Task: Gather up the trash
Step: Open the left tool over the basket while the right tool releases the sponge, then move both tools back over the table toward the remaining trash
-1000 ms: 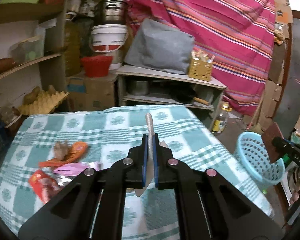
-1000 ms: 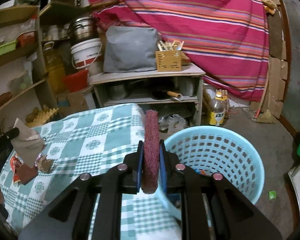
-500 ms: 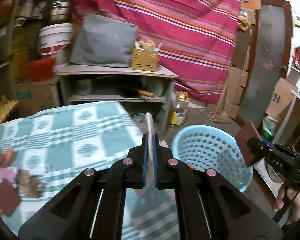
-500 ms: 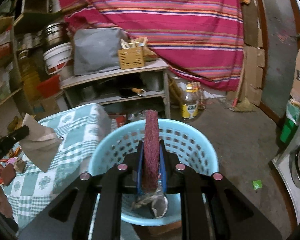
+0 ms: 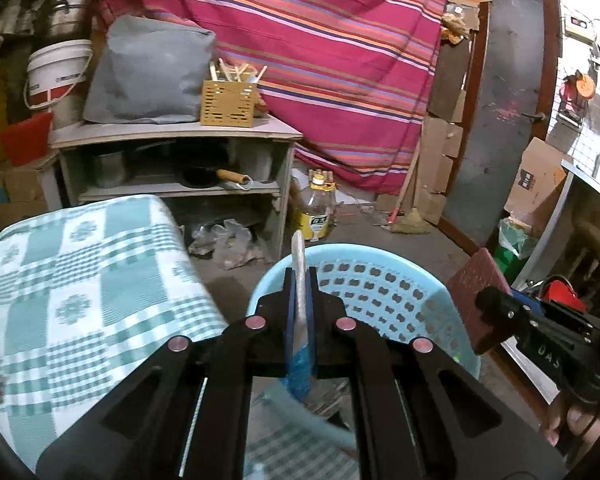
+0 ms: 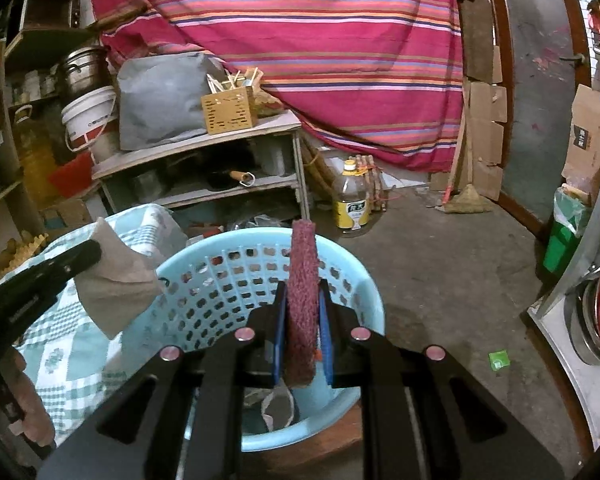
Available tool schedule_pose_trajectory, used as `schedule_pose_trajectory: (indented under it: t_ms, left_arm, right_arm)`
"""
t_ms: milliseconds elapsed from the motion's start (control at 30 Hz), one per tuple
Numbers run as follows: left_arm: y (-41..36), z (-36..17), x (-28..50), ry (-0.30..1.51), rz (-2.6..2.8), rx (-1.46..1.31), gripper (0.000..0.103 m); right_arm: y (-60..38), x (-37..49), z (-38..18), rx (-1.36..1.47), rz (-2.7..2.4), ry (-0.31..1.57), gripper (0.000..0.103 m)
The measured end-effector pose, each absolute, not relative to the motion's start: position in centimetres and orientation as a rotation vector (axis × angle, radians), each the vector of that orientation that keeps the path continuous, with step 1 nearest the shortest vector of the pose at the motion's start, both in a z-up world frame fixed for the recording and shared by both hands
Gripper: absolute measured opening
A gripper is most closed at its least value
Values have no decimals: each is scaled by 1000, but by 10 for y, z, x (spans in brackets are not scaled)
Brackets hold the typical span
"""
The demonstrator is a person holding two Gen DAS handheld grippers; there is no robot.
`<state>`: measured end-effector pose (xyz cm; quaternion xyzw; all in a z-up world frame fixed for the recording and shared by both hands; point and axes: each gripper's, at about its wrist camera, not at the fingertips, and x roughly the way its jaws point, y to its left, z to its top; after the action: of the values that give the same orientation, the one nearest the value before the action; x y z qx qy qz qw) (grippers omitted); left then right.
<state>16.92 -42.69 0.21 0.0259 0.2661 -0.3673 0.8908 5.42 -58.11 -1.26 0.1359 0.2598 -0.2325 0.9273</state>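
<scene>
Maroon scrub pad clamped in right tongs above basket

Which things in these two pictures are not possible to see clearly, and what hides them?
- Basket contents: right wrist view, mostly hidden behind the right gripper and its maroon scouring pad.
- Basket's near rim: left wrist view, blurred and covered by the left gripper.
- Thin scrap in the left gripper: seen edge-on; the right wrist view shows a brownish sheet, material unclear.
- Table trash: left wrist view, cut off by the left edge.
</scene>
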Motion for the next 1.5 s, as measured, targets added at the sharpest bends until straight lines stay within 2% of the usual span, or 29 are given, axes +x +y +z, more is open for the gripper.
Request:
schedule_pose_trajectory:
  t_ms: [167,267,333,633,700,900,967,1033,1067,1167,1267,1500]
  left_arm:
    - [-443,-4,176,555,-772,71,8]
    - [-443,-6,181,583,-772,48,25]
    - [-440,-6,181,579,-759,51,49]
    - [-409,2,174,521,-664,72,84]
    - [-399,3,175,526,-633,61,89]
    - [-361,14,172,493,-555,65,97]
    - [-347,17,174,496,-533,48,98]
    - [-333,20,177,504,-523,26,98]
    - [-324,22,177,504,-513,19,98]
    - [-299,28,175,482,-468,27,98]
    - [-272,35,171,464,-428,36,98]
    - [-192,46,162,427,-302,61,98]
  right_arm:
    - [-584,53,-15,280,-485,537,15]
    - [-584,53,-15,278,-483,535,15]
    - [-583,55,-15,276,-478,536,15]
    - [-578,66,-19,280,-460,549,15]
    - [-577,70,-21,283,-452,553,15]
    - [-568,90,-24,269,-442,562,18]
    - [-564,96,-23,258,-441,557,25]
    - [-559,101,-23,245,-451,559,62]
    - [-556,102,-22,234,-466,553,65]
    - [-546,105,-19,215,-471,558,67]
    - [-533,104,-13,210,-464,543,77]
    - [-487,111,0,178,-397,527,86]
